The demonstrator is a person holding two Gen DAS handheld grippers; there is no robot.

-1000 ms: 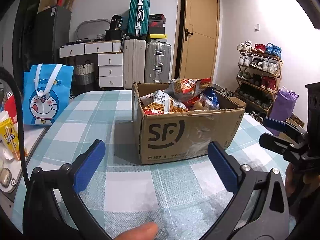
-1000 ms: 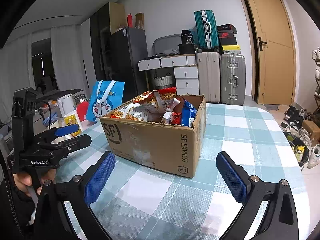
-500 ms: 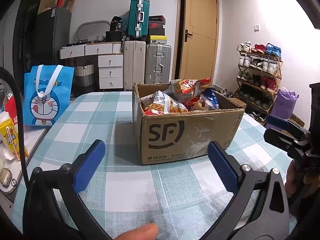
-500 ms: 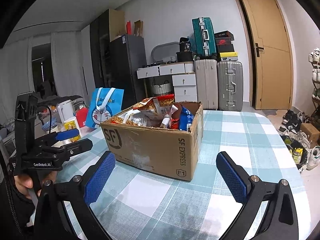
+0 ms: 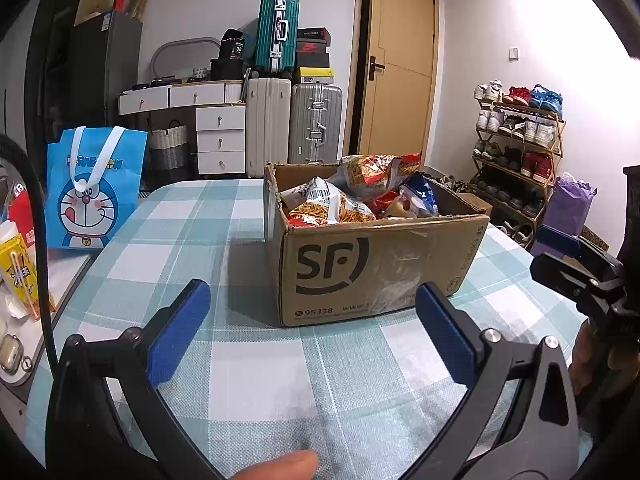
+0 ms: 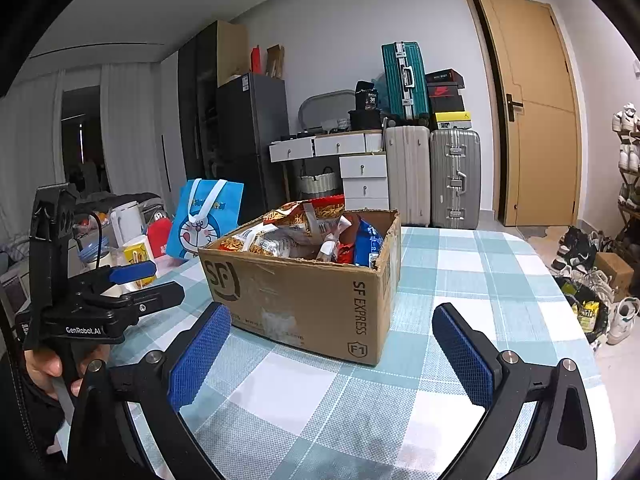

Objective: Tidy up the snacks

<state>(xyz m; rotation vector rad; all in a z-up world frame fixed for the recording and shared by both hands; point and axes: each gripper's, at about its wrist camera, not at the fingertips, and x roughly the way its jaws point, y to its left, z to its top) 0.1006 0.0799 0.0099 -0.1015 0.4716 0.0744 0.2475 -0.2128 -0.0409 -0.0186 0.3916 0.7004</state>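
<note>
Checked tabletop (image 5: 168, 216), cardboard box (image 5: 380, 264) of snack bags (image 5: 332, 208) mid-surface, dead ahead of left tongs (image 5: 312, 336) and ahead-left of right tongs (image 6: 332, 356), both spread apart, empty, about equally near.

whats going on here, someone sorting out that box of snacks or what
A person holds a hand-held gripper in each hand, facing a cardboard box heaped with snack bags on a checked tablecloth. The left hand-held gripper and right hand-held gripper are both open and empty, short of the box. Nothing has been picked up yet.
</note>
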